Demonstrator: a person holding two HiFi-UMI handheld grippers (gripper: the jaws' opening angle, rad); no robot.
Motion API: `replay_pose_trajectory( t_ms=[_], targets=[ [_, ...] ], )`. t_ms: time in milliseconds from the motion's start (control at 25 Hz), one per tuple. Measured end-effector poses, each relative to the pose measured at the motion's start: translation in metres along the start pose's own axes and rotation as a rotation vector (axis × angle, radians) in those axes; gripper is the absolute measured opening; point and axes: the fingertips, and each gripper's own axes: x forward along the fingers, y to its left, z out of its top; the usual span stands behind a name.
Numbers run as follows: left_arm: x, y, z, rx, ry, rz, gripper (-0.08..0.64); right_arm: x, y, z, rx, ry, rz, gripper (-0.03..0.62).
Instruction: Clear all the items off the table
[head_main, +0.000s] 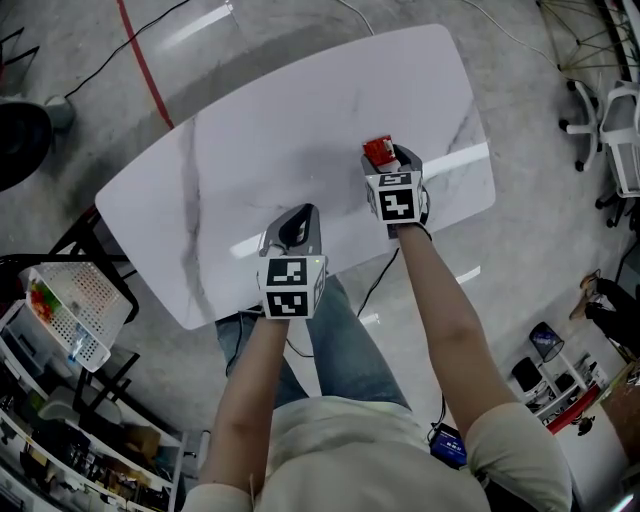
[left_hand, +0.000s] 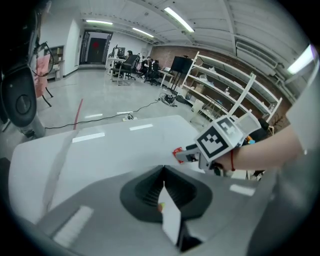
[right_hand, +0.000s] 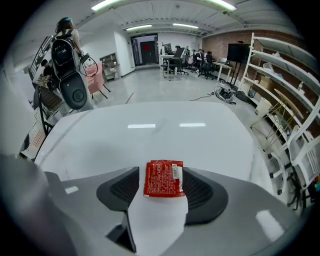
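Observation:
A red snack packet (right_hand: 164, 178) lies flat on the white marble table (head_main: 300, 130), near its right end. My right gripper (right_hand: 161, 170) is open and points steeply down, with the packet between its jaws and a thin strip of table showing beside it. The head view shows the packet (head_main: 378, 152) at the tips of my right gripper (head_main: 388, 158). My left gripper (head_main: 299, 218) is shut over the table's near edge; its tips meet in the left gripper view (left_hand: 162, 170). That view also shows the right gripper (left_hand: 192, 156) and the packet (left_hand: 178, 152).
A white basket (head_main: 70, 310) with coloured items stands on a rack at the lower left. Office chairs (head_main: 612, 130) stand to the right of the table. A red tape line (head_main: 145, 65) and cables run over the floor. Metal shelves (right_hand: 285, 90) line the right wall.

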Motion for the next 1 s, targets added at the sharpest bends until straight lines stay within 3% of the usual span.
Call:
replay_pose_trajectory(
  t_ms=[600,680,760,1000],
  targets=[
    [0.004,0.003,-0.002,-0.004,0.004,0.005,0.009,0.017,-0.002,-0.005,-0.040,0.015,0.000,0.249],
    [0.004,0.002,-0.003,-0.003,0.004,0.006,0.009,0.017,-0.001,-0.004,-0.066,0.014,-0.004,0.216],
    [0.004,0.000,-0.003,0.000,0.005,0.003,0.009,0.016,-0.006,-0.003,-0.082,0.020,-0.036,0.026],
    [0.000,-0.001,-0.004,0.004,0.001,0.000,0.009,0.012,-0.005,-0.005,-0.072,0.042,-0.029,0.025]
  ],
)
